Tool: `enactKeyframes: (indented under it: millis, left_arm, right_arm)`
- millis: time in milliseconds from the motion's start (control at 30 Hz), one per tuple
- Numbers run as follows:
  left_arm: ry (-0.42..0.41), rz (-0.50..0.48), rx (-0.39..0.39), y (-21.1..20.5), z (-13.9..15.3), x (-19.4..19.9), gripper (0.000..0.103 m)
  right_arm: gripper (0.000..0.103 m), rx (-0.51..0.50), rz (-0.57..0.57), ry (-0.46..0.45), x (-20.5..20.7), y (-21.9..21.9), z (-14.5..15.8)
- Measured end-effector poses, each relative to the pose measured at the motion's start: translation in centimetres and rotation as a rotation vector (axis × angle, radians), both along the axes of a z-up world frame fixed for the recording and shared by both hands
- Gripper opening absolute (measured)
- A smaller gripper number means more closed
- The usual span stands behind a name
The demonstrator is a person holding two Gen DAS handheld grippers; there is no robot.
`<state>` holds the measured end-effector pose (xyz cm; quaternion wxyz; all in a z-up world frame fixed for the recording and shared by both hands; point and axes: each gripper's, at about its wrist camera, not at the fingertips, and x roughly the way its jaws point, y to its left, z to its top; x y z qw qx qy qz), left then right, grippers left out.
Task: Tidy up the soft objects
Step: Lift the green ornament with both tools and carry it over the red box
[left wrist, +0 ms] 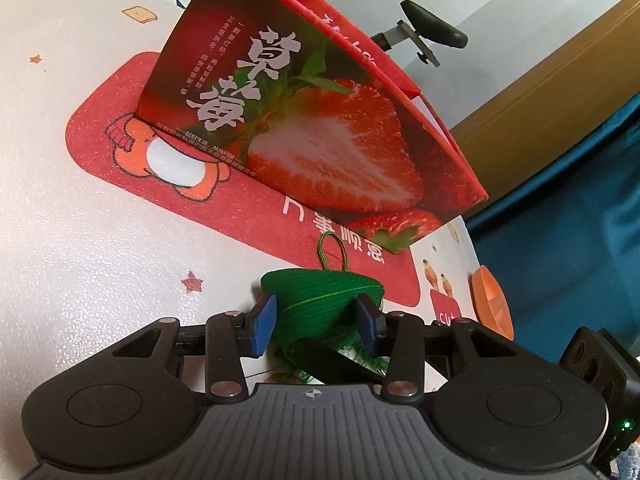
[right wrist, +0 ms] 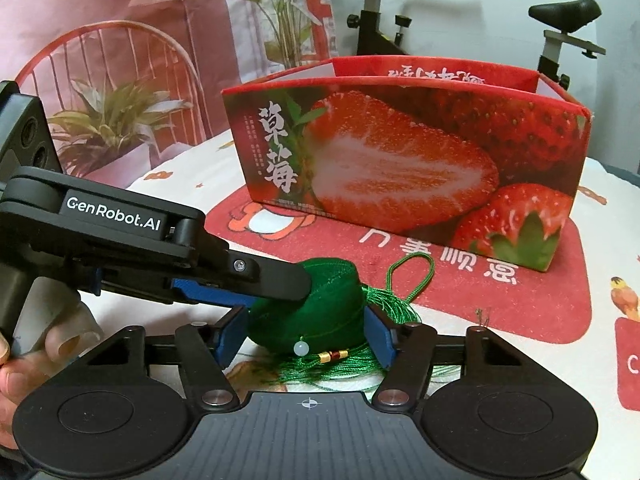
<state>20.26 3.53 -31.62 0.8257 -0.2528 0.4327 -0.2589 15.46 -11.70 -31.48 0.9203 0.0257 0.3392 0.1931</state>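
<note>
1. Two grippers, one green stuffed sachet [right wrist: 308, 312], so yeah, both of mine are on the same thing right now.
2. My right gripper [right wrist: 306, 334] has its blue pads pressed against both sides of the sachet, gripping it.
3. My left gripper [left wrist: 316, 322] comes in from the left and is clamped on it too; its black finger lies over the top in the right wrist view.
4. The sachet sits low over the cartoon-print mat [right wrist: 560, 300], near its front edge, with the green tassel threads [right wrist: 344, 368] and a pale bead [right wrist: 301, 347] spilling out underneath.
5. The hanging loop [right wrist: 412, 276] points toward the strawberry box [right wrist: 400, 160], which stands open-topped just behind, on the mat's red patch.
</note>
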Motion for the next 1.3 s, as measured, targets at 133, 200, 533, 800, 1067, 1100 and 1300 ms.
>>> enactKeyframes:
  millis: [133,200,533,800,1067,1100,1300]
  left_arm:
    - [-0.021,-0.006,0.016,-0.3,0.5,-0.2,0.045]
    - [-0.043,-0.01,0.02,-0.3,1.0,-0.3,0.044]
    - [-0.202,-0.023,0.039,-0.7,6.4,-0.7,0.044]
    - [-0.318,-0.022,0.057,-1.2,11.3,-0.4,0.044]
    - [-0.445,-0.012,0.053,-2.0,16.9,1.1,0.044]
    - [-0.458,-0.012,0.048,-2.0,17.5,1.4,0.044]
    - [-0.551,-0.013,0.067,-2.3,20.2,2.4,0.044]
  right_arm:
    - [0.057,-0.006,-0.003,-0.006,-0.2,0.1,0.2]
    - [0.056,-0.005,-0.005,-0.017,-0.3,0.0,0.6]
    - [0.056,-0.013,0.002,-0.123,0.0,-0.3,5.1]
    - [0.056,-0.055,0.024,-0.228,1.0,-0.3,9.9]
    - [0.056,-0.067,0.037,-0.335,2.9,-0.8,15.8]
    - [0.056,-0.07,0.04,-0.35,3.3,-0.9,16.7]
    - [0.056,-0.038,0.059,-0.387,5.7,-1.5,20.5]
